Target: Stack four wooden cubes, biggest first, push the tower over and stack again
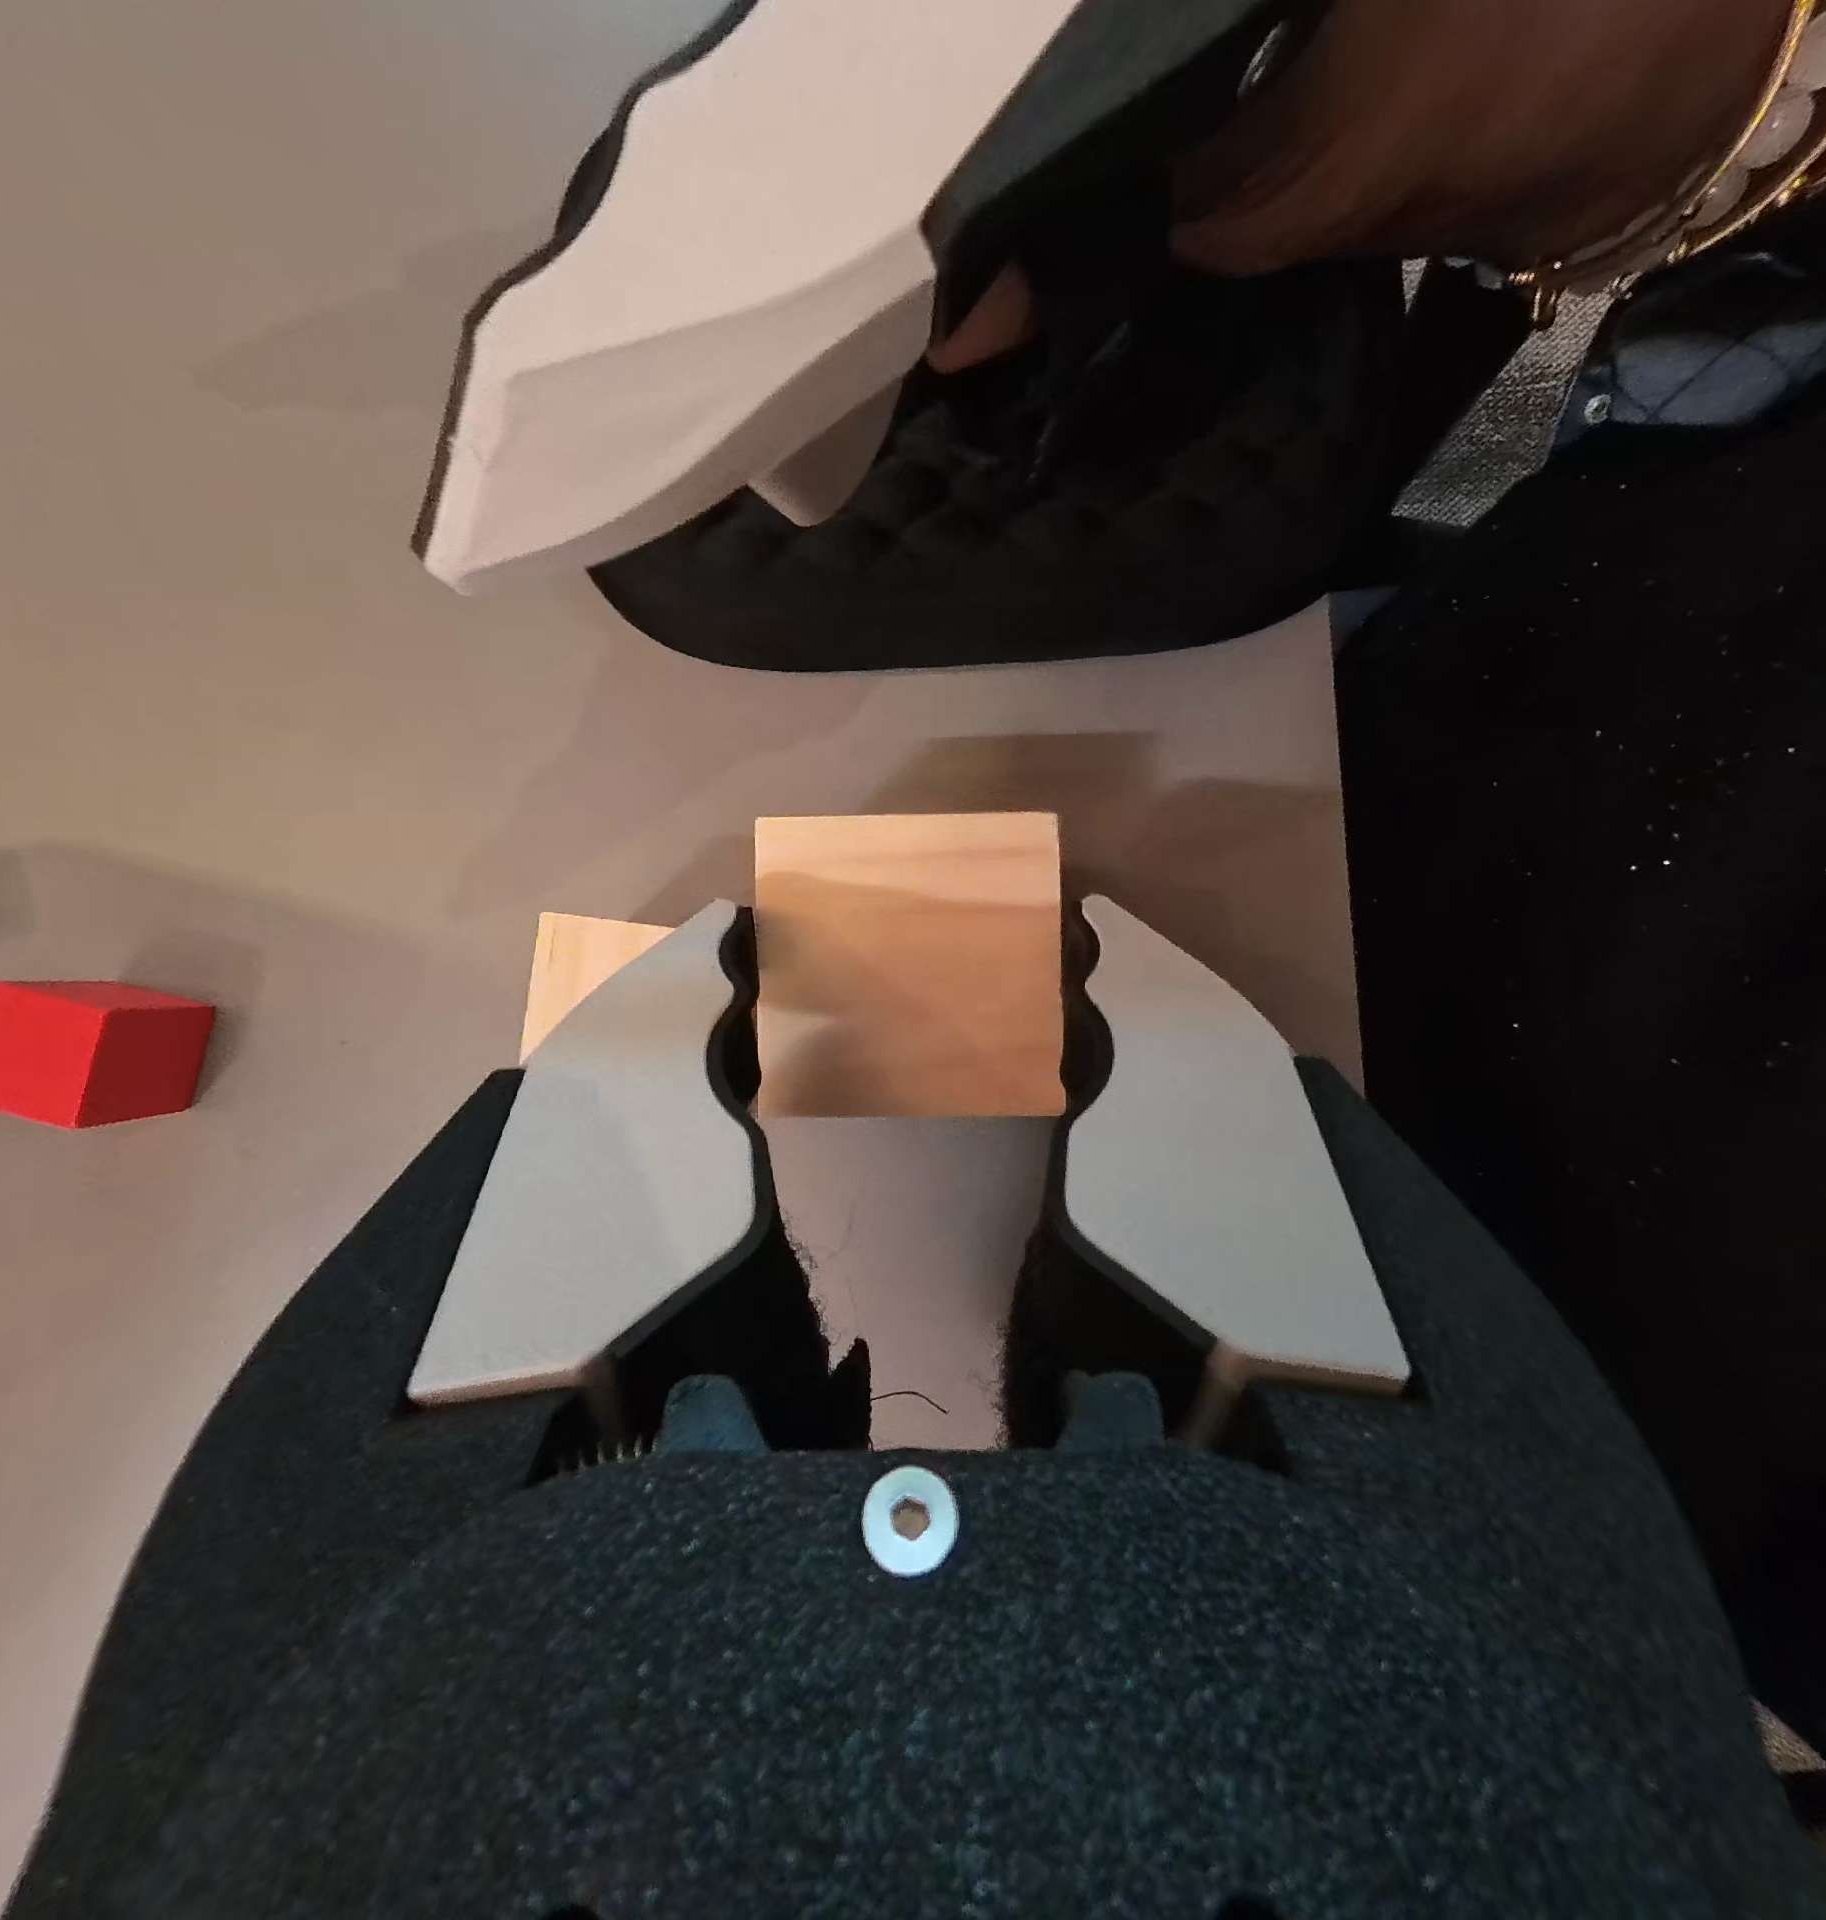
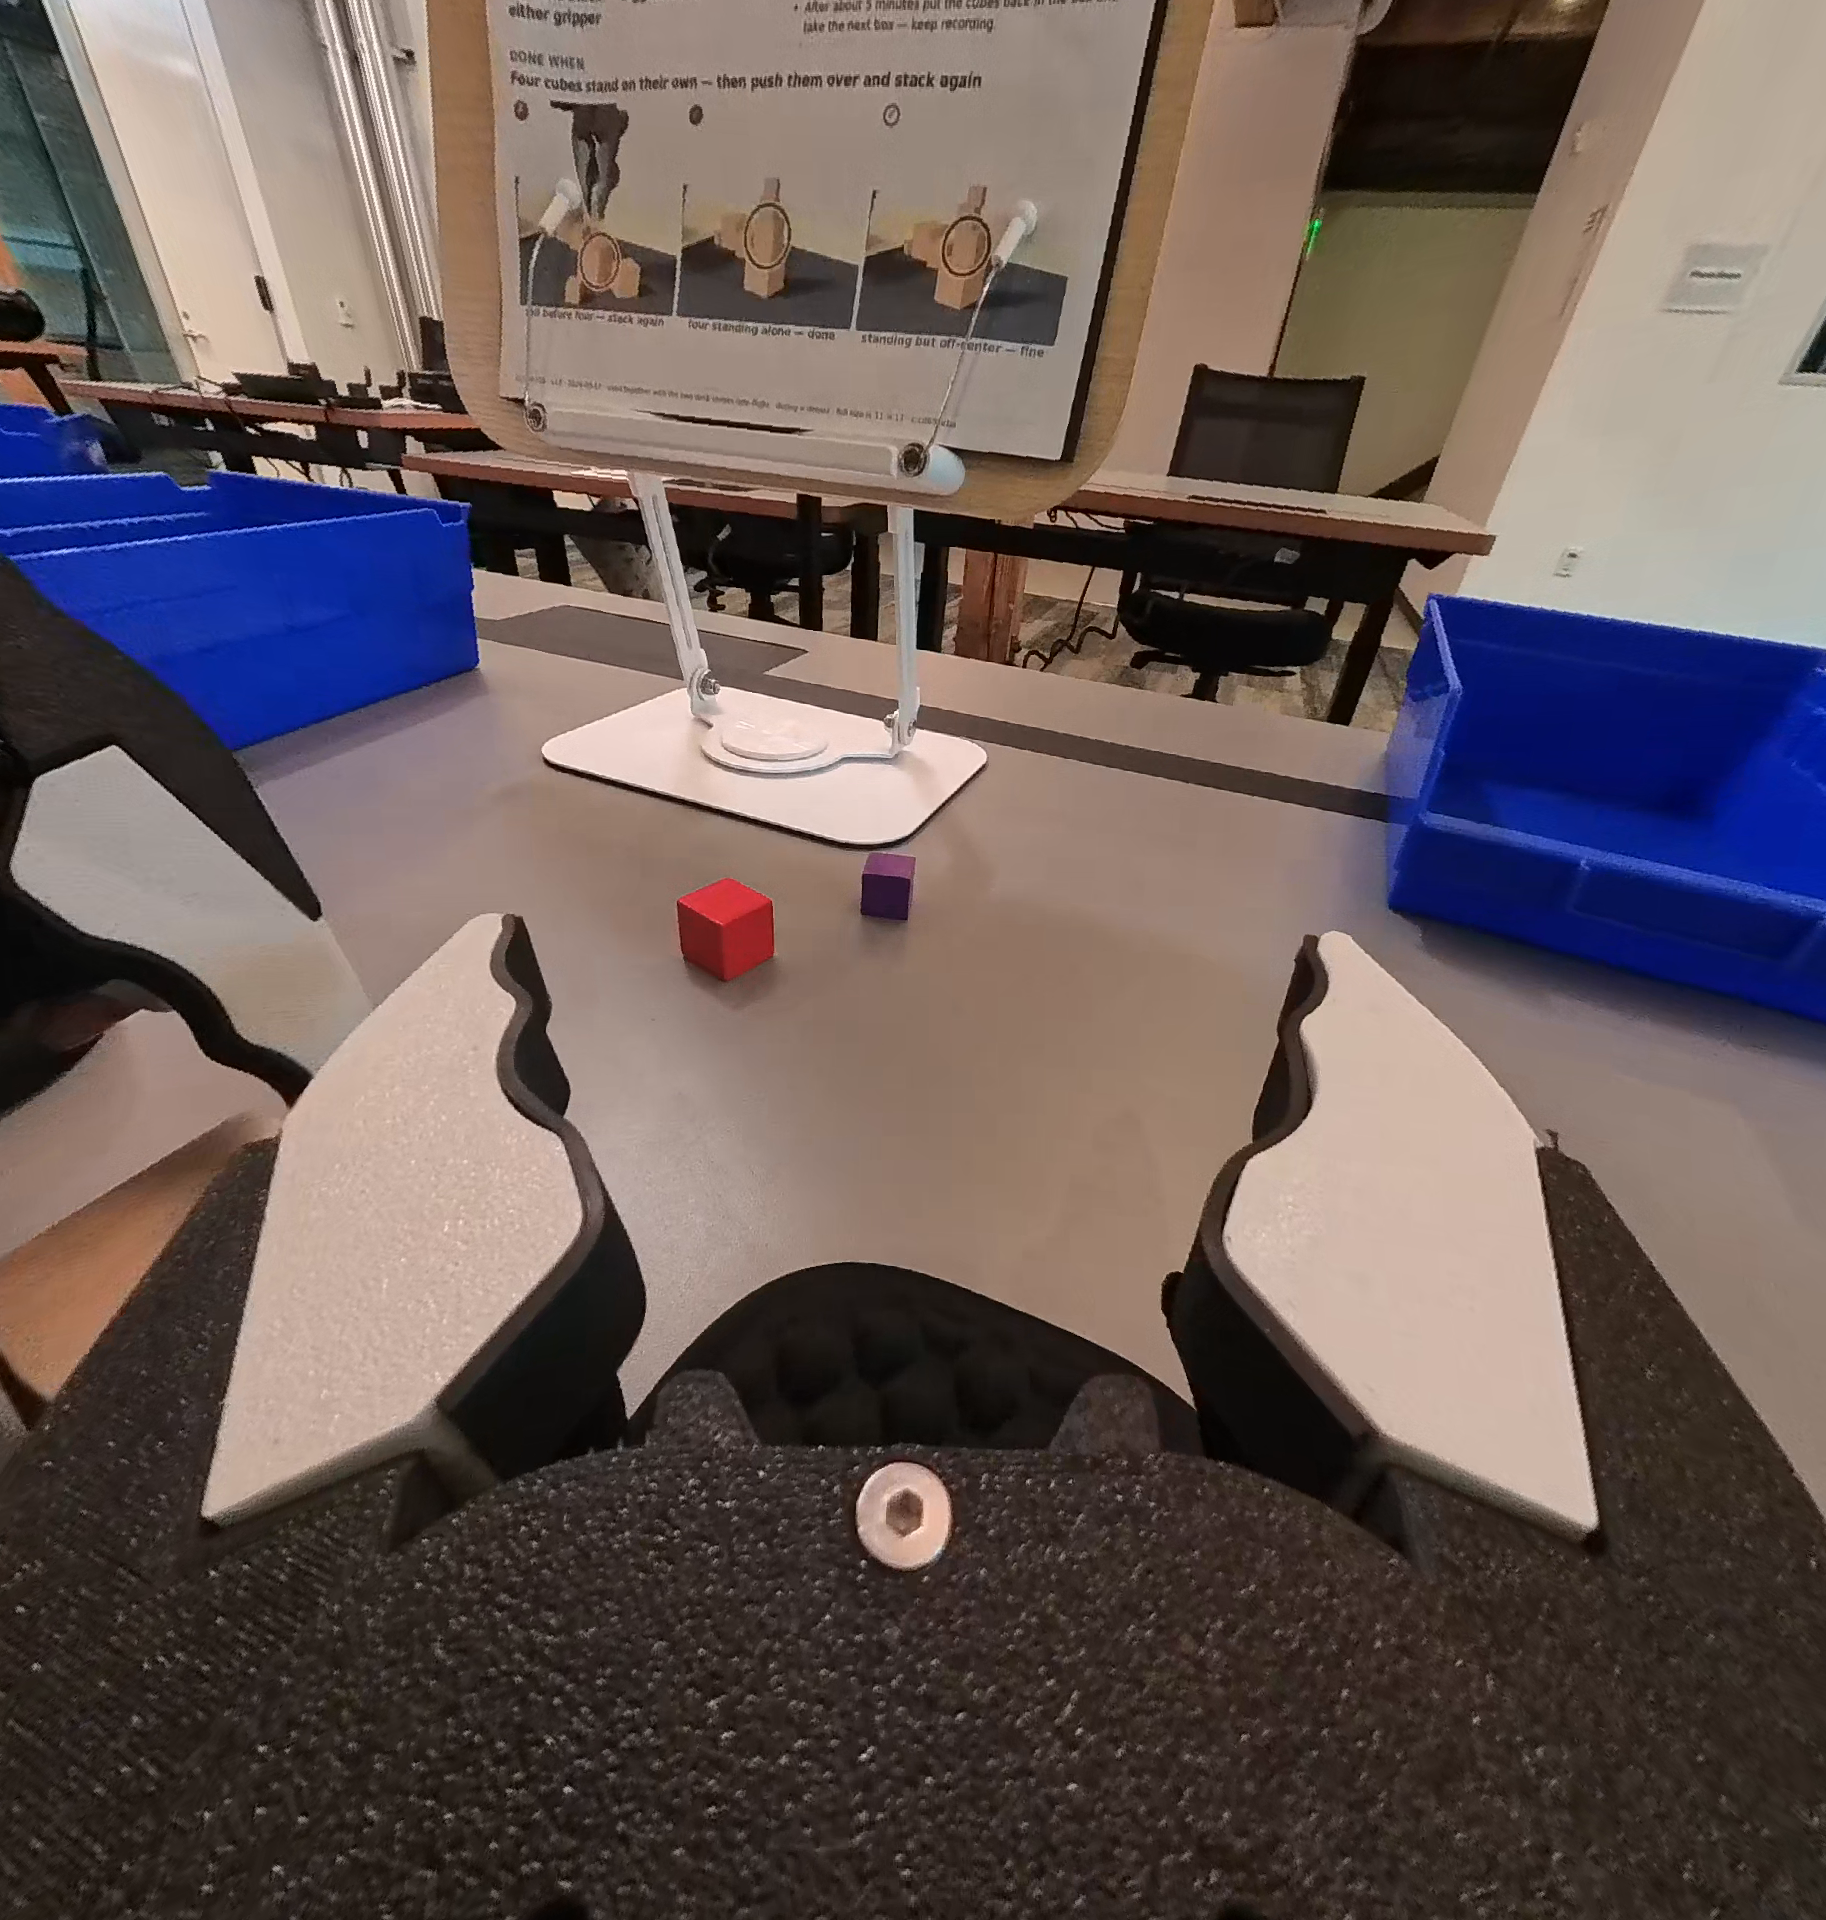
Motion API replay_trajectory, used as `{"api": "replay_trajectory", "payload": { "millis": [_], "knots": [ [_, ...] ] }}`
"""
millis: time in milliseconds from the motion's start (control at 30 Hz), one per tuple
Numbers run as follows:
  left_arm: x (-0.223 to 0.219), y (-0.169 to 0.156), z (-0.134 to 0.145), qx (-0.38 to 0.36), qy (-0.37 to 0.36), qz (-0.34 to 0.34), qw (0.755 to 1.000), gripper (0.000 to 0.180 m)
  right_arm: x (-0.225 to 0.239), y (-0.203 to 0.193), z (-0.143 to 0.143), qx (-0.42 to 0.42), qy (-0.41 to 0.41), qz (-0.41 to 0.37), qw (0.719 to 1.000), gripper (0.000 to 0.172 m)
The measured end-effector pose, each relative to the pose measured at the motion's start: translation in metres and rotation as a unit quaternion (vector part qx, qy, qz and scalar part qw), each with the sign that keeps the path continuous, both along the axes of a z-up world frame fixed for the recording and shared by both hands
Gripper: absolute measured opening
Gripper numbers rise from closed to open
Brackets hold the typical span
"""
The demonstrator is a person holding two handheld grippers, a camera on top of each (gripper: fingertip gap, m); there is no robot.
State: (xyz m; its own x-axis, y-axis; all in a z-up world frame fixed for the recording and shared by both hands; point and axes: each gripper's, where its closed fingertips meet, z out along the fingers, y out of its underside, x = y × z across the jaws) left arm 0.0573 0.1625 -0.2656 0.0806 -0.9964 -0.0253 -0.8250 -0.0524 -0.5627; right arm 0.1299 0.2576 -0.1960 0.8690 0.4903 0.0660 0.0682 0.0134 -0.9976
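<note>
In the left wrist view my left gripper (image 1: 909,914) is shut on a plain wooden cube (image 1: 909,966); both dark pads press its sides just above the grey table (image 1: 265,623). A second wooden cube (image 1: 587,966) lies partly hidden behind the left finger. A red cube (image 1: 88,1055) lies far to the left. My right gripper (image 1: 743,395), held by a hand (image 1: 1460,135), hovers beyond the cube. In the right wrist view my right gripper (image 2: 909,935) is wide open and empty above the table. A red cube (image 2: 725,928) and a smaller purple cube (image 2: 887,885) stand ahead of it.
A white stand (image 2: 774,758) holding a printed sheet stands behind the cubes. Blue bins sit at the left (image 2: 244,592) and the right (image 2: 1636,810). The left gripper's body (image 2: 78,831) shows at the left edge. The table's edge (image 1: 1345,831) runs close to the held cube.
</note>
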Motion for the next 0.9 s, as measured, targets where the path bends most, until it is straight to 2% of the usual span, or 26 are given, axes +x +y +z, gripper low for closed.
{"api": "replay_trajectory", "payload": {
  "millis": [167,267,400,533,633,700,900],
  "knots": [
    [-0.003,0.001,-0.007,0.017,0.032,-0.01,0.999,0.059,0.0,0.0,0.0,0.001,-0.001,0.002,1.0,0.129],
    [-0.003,-0.001,-0.002,-0.006,0.025,-0.001,1.0,0.058,-0.001,-0.001,0.0,0.002,0.0,0.006,1.0,0.129],
    [-0.007,0.014,0.039,-0.015,-0.03,0.038,0.999,0.058,-0.002,-0.001,0.0,0.002,-0.001,0.008,1.0,0.129],
    [-0.013,0.054,0.09,0.019,-0.056,0.1,0.993,0.058,-0.002,-0.001,0.0,0.003,-0.006,0.007,1.0,0.129],
    [-0.002,0.087,0.113,0.041,-0.063,0.143,0.987,0.058,-0.002,-0.001,0.0,0.004,-0.007,0.006,1.0,0.129],
    [0.013,0.104,0.109,0.039,-0.054,0.162,0.985,0.058,-0.003,-0.001,-0.001,0.003,-0.009,0.007,1.0,0.129],
    [0.061,0.129,0.062,0.005,-0.017,0.169,0.985,0.058,-0.004,-0.002,0.0,0.006,-0.011,0.009,1.0,0.129]
  ]
}}
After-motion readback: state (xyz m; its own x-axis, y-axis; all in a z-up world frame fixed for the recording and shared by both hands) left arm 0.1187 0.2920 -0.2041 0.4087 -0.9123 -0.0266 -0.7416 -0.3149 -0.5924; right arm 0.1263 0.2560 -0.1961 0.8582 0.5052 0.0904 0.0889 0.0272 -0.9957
